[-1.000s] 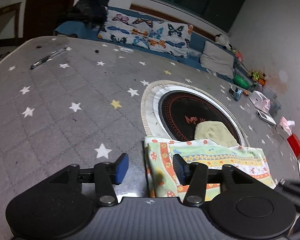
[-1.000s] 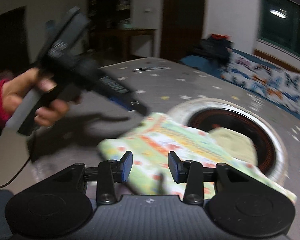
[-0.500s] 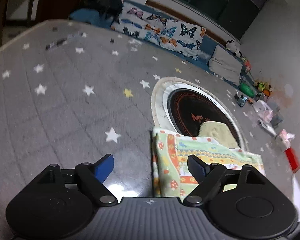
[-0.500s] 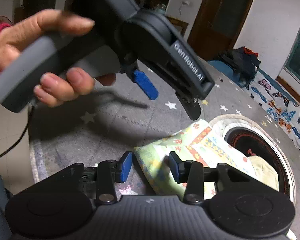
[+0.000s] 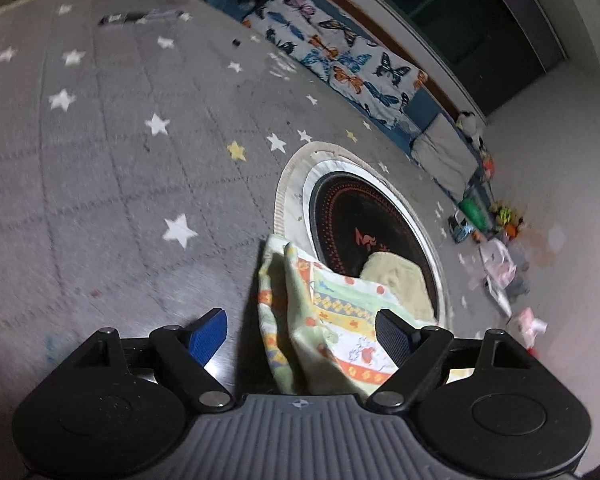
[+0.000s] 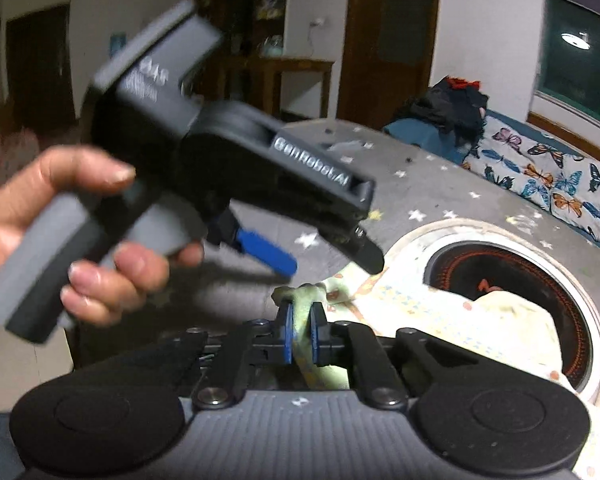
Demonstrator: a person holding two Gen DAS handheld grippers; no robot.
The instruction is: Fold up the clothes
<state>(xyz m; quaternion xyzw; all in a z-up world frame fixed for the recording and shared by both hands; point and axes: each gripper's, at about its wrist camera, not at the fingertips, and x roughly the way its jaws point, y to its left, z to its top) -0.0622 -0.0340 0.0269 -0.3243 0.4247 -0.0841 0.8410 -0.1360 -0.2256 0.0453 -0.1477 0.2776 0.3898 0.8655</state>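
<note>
L gripper [image 5: 302,330]: jaws wide apart, empty, w/ patterned cloth [image 5: 332,316] bunched between them, not pinched. R gripper [image 6: 302,324]: clamped on cloth corner, lifted. Cloth lies on star-print table [image 5: 100,160], partly over round cooktop [image 5: 364,216].

"GenRobotAI" reads in pale letters along the left gripper [image 6: 332,252] at frame centre; other print on its body is blurred.
</note>
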